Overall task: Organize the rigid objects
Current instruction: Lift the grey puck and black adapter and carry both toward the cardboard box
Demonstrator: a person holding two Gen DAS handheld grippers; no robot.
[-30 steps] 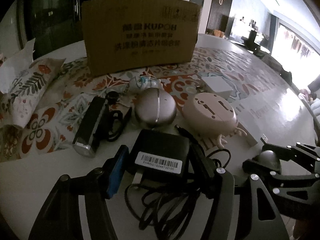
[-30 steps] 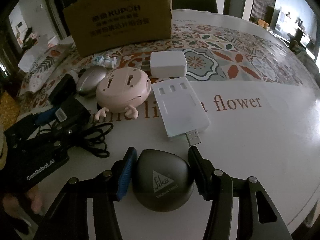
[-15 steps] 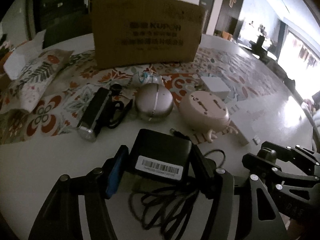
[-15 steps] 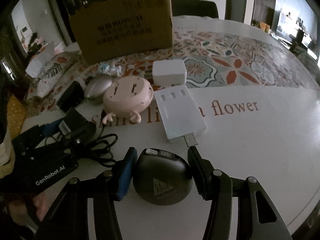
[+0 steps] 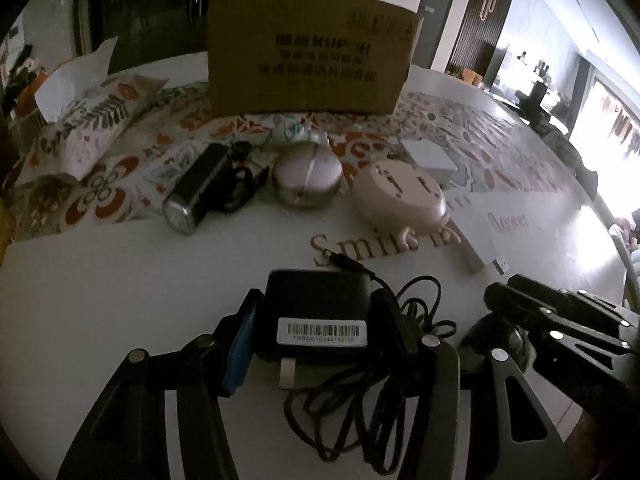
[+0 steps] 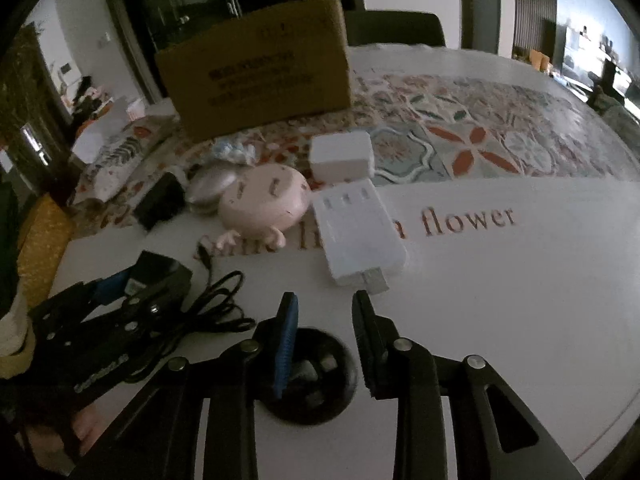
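My left gripper (image 5: 316, 320) is shut on a black power adapter (image 5: 316, 312) with a barcode label; its black cable (image 5: 372, 392) trails below it. My right gripper (image 6: 326, 322) is open, raised above a dark round object (image 6: 316, 376) that lies overturned on the table beneath the jaws, apart from them. The right gripper also shows in the left wrist view (image 5: 516, 332). Further back lie a pink round gadget (image 6: 264, 200), a white USB hub (image 6: 360, 232), a white charger block (image 6: 342, 156), a silver round case (image 5: 306, 174) and a black flashlight (image 5: 198, 188).
A brown cardboard box (image 5: 308, 76) stands at the back of the white table (image 6: 500, 300). A floral pouch (image 5: 88, 128) with tissue lies at the left. A patterned mat (image 6: 480, 136) covers the far half.
The left gripper pulled the adapter back toward the near edge. The right gripper let go of the dark round object, which now lies flipped on the table, and rose above it.
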